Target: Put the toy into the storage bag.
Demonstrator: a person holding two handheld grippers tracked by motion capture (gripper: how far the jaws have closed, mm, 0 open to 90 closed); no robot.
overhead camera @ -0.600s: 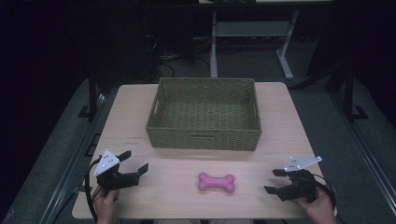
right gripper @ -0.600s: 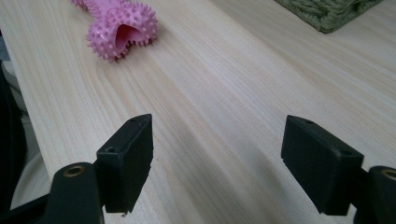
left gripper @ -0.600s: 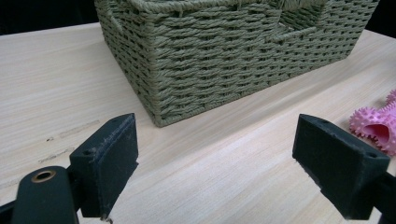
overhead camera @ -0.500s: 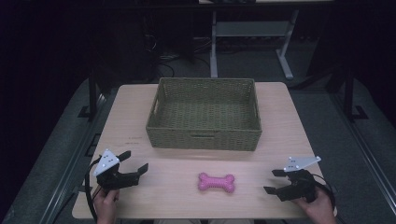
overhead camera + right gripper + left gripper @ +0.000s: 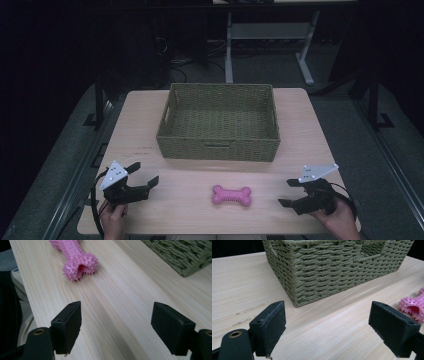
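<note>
Pink spiked bone (image 5: 231,195) flat on the table (image 5: 310,145), near the front edge, roughly midway between the two grippers and touching neither; just in front of the woven basket (image 5: 218,149), apart from its wall. Seen in the left gripper view at the far right edge (image 5: 413,307), beyond the right-hand jaw, with the basket's corner (image 5: 312,275) straight ahead between the jaws; seen in the right gripper view at upper left (image 5: 75,257), ahead of the left-hand jaw, its long axis running away from the camera, with a basket corner (image 5: 186,255) at upper right.

Left gripper (image 5: 142,175) at the table's front left, low over the wood, jaws spread wide with nothing between them, pointing right and slightly away toward the basket; grey three-cornered plate on top; held by the left hand (image 5: 114,215) coming up from the bottom edge; black cable looping to its left. Right gripper (image 5: 287,192) at the front right, jaws likewise wide apart and empty, aimed left toward the bone; grey plate tilted above it; right hand (image 5: 337,217) wrapped around the body at the table's corner. Bare wood alone between each pair of jaws in both gripper views.

Against the frames from half a second back: bone, basket and both grippers in the same places, jaws at the same spread; no visible shift.
</note>
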